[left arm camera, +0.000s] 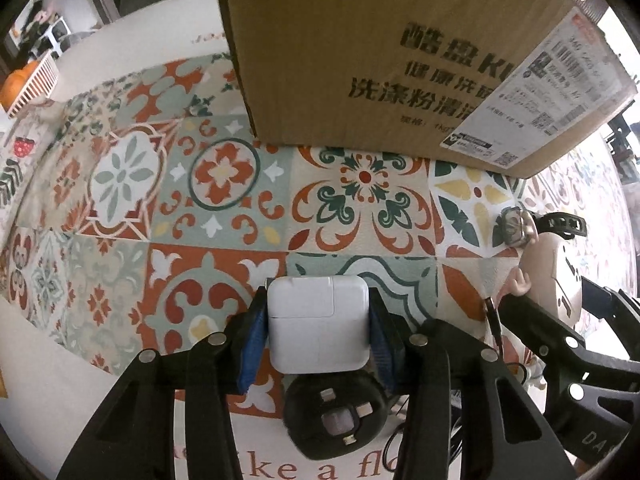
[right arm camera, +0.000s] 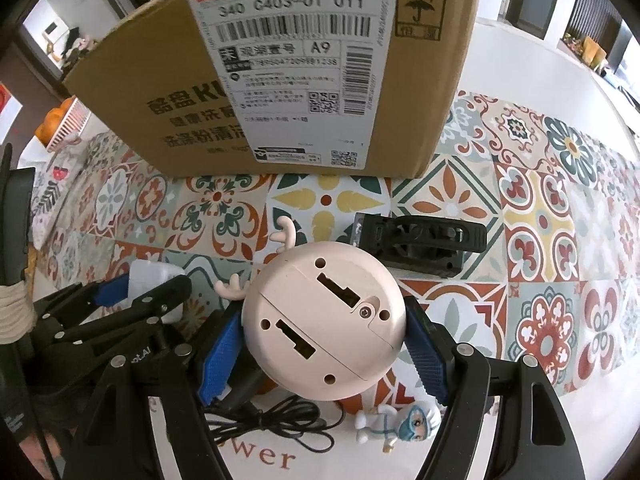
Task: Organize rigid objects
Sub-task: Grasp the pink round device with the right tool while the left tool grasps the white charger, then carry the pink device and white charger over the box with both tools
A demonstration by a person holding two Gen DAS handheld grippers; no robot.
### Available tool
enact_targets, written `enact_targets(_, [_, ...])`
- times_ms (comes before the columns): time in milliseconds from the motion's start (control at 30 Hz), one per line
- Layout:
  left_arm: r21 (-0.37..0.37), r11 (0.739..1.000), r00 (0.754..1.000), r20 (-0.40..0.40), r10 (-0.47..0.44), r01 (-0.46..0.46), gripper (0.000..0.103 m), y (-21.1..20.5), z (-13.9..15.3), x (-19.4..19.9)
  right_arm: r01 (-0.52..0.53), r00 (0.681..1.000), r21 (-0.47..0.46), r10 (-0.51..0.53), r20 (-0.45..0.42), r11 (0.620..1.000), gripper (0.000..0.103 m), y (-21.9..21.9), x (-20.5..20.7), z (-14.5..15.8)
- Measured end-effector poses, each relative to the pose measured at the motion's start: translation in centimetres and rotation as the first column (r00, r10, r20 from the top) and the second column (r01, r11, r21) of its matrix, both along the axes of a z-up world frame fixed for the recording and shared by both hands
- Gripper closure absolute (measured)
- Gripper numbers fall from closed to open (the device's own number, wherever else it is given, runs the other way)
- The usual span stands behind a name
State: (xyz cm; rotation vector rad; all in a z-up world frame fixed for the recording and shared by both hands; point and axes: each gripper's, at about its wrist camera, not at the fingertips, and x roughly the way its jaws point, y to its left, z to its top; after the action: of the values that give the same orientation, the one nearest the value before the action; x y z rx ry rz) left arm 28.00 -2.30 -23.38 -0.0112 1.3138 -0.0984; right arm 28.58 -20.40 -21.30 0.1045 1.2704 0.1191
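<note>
Now, through the left wrist view: left gripper (left arm camera: 318, 330) closed flat on both sides of the white charger (left arm camera: 318, 322), blue pads (left arm camera: 252, 344) pressed against its smooth walls, charger low over the patterned mat (left arm camera: 120, 184). Just below the charger, a round black adapter (left arm camera: 334, 414) with metal prongs facing up. Ahead, the cardboard box (left arm camera: 380, 60), its near wall rising tall and its opening out of sight. Best to keep the squeeze steady, since the glossy shell looks slippery; lift straight up first so as not to drag the adapter, and carry only once well clear of the box wall. At the right edge, a watch-like thing with a black strap (left arm camera: 516, 226) and the pale round toy (left arm camera: 556, 280) in the other gripper; worth leaving room there to avoid a knock.

Next, through the right wrist view: right gripper (right arm camera: 324, 344) about half spread and clamped around the pink antlered toy (right arm camera: 324, 316), base with slots and screw turned toward the camera, blue pads touching its curved sides. On a round body, easy to squirt loose, so better held level and not tightened further. Beyond it, a black clip-shaped gadget (right arm camera: 420, 246) lying on the mat near the cardboard box (right arm camera: 280, 80). Under the jaws, a coiled black cable (right arm camera: 272, 428) and a small masked figurine (right arm camera: 400, 426) on the mat. Left gripper (right arm camera: 144, 300) visible to the side with the charger. Probably safest to raise the toy clear of the cable before any sideways move, one hand at a time over the box rim.
</note>
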Motion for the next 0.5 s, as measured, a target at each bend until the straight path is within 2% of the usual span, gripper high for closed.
enact_targets(500, [-0.036,0.999,0.989,0.151,-0.01,0.016,0.058,2.4,7.1,-4.0,-0.005,0.99,-0.006,0.006,0.14,1.0,0.028,0.4,-2.5,5.8])
